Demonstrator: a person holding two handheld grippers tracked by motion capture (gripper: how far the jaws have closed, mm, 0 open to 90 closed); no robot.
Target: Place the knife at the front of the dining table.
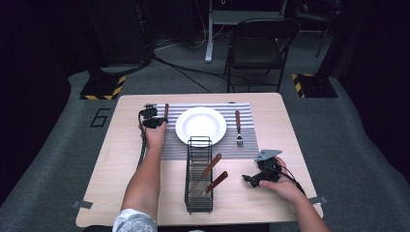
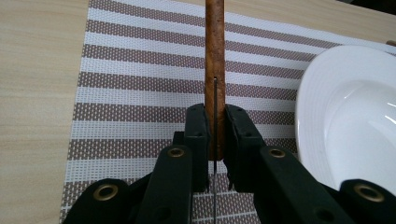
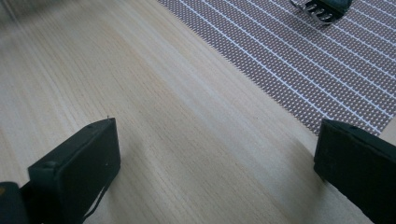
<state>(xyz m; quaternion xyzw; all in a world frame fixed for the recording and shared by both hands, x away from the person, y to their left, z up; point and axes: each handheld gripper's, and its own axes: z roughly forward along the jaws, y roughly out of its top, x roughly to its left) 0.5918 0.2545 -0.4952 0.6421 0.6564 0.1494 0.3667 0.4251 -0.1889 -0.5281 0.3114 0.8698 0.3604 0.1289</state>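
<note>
A wooden-handled knife lies on its edge along the striped placemat, left of the white plate. My left gripper is shut on it where the thin blade meets the brown handle. In the high view that gripper sits at the mat's left end, with the handle pointing away from the person. My right gripper rests low over the bare wood at the front right, jaws wide open and nothing between them.
A fork with a wooden handle lies on the mat right of the plate; its tines show far ahead of the right gripper. A black wire caddy at the table's front middle holds two wooden-handled utensils. A chair stands beyond the table.
</note>
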